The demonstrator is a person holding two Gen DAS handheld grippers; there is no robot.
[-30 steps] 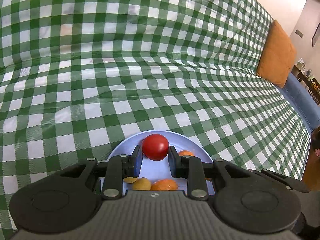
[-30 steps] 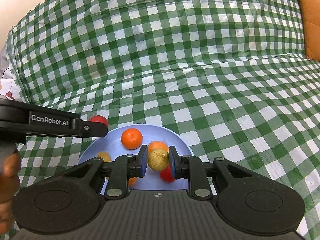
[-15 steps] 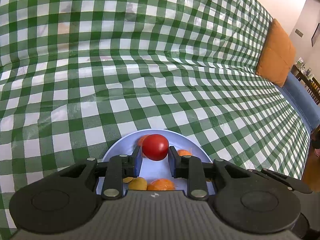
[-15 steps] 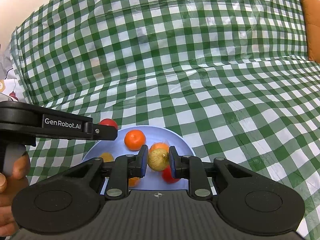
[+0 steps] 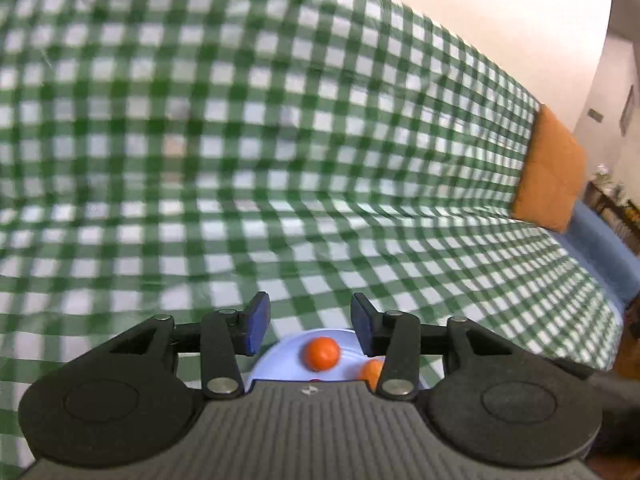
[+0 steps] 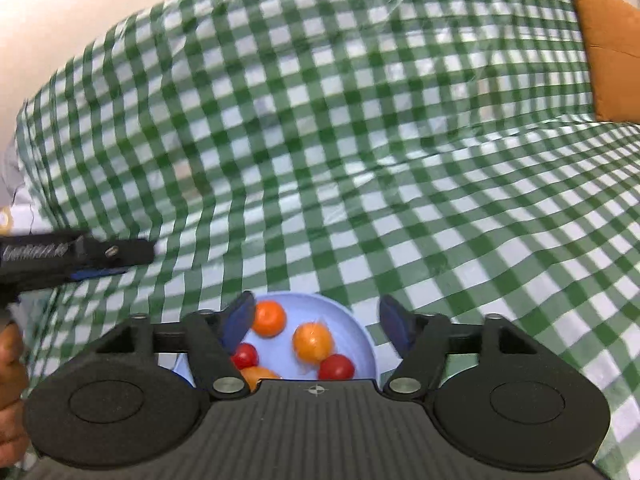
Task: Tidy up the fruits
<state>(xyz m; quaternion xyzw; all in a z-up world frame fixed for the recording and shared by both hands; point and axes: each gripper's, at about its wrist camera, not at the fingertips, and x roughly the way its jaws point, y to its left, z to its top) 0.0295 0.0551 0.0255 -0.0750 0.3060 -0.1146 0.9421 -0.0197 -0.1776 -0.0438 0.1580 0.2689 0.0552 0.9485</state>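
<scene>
While a glossy green-and-white checked plastic cloth (image 6: 360,128) is draped in creases over the surface, a round pale-blue plate (image 6: 362,334) is seen lying on it, just below both tools. The right tool (image 6: 316,318) is held released, its 2 blue-padded fingers spread wide and nothing between them; the plate sits beneath the gap. On the plate 2 smooth orange mandarins (image 6: 269,319) (image 6: 313,342), 2 small glossy red tomatoes (image 6: 245,355) (image 6: 337,366) and part of another orange fruit (image 6: 256,376) are gathered. The left tool (image 5: 310,322) is likewise spread apart and empty, and 1 round orange fruit (image 5: 321,353) is seen on the plate rim (image 5: 280,354) below it. An orange cushion (image 5: 550,176) is propped at the far right.
</scene>
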